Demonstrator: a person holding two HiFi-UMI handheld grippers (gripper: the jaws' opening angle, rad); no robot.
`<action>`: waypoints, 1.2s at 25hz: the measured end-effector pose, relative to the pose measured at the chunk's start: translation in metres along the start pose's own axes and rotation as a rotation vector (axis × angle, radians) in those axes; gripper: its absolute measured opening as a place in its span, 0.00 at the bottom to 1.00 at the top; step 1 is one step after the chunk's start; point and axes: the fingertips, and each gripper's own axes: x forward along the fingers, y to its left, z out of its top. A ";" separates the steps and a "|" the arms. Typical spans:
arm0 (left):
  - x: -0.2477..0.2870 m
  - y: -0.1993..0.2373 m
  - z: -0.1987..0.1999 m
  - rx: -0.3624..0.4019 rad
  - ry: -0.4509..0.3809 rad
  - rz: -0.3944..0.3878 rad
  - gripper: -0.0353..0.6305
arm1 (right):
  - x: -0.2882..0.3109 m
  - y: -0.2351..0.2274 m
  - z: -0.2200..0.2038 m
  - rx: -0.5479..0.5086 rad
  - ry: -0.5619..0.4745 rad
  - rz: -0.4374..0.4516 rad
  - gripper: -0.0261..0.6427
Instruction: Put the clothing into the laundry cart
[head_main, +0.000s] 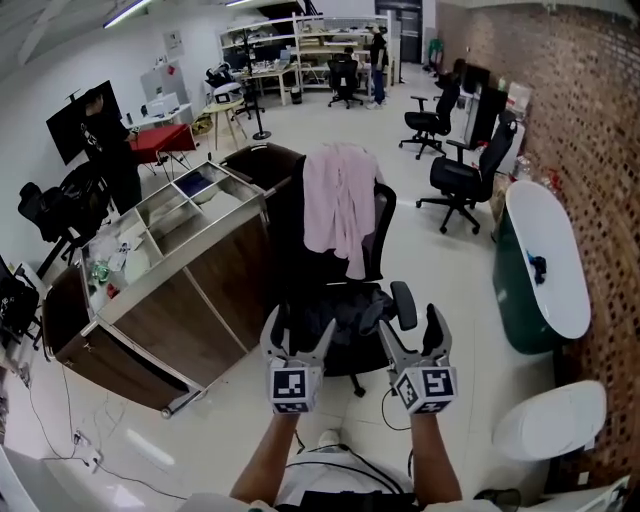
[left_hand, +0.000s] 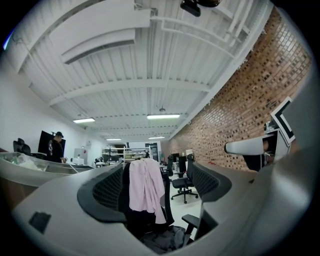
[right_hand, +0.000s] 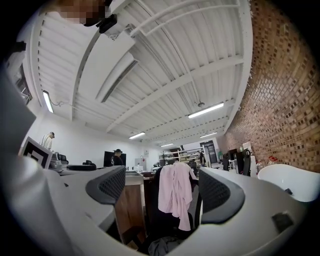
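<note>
Head view: the pink shirt (head_main: 340, 205) hangs over the backrest of a black office chair (head_main: 386, 230), one end trailing down toward the seat, where a grey garment (head_main: 345, 310) lies crumpled. None of the clothing is in a cart yet. The left tongs (head_main: 298, 335) and right tongs (head_main: 413, 335) are held side by side short of the seat. Both are released: their jaws stand apart with nothing between the pads, and each gripper view shows the shirt only through the gap, well apart.

The shirt is merely draped, so a pinch on one loose layer could drag it off the backrest and onto the floor. A grab that goes too deep could catch the mesh backrest along with the cloth. The chair looks like a rolling one, so a push on it may send it away from the tongs. The trailing end could snag the armrest (head_main: 403, 300) as the shirt is lifted. The grey garment is dark against the dark seat and could be left behind.

Just left of the chair stands a wood-sided unit (head_main: 200, 300) with open metal-rimmed compartments, probably the laundry cart. Some compartments already hold things, so a careless drop could land on them or hang over a divider. Cables (head_main: 345, 465) run across the floor at the person's feet and could trip a step sideways.
</note>
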 end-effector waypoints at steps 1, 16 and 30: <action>0.005 0.007 -0.002 -0.004 -0.003 0.002 0.69 | 0.010 0.003 -0.001 0.000 0.001 0.003 0.74; 0.065 0.084 -0.041 -0.091 0.023 0.011 0.69 | 0.103 0.017 -0.028 -0.038 0.060 0.018 0.74; 0.193 0.067 -0.057 -0.055 0.052 0.033 0.69 | 0.211 -0.070 -0.040 0.004 0.032 0.106 0.74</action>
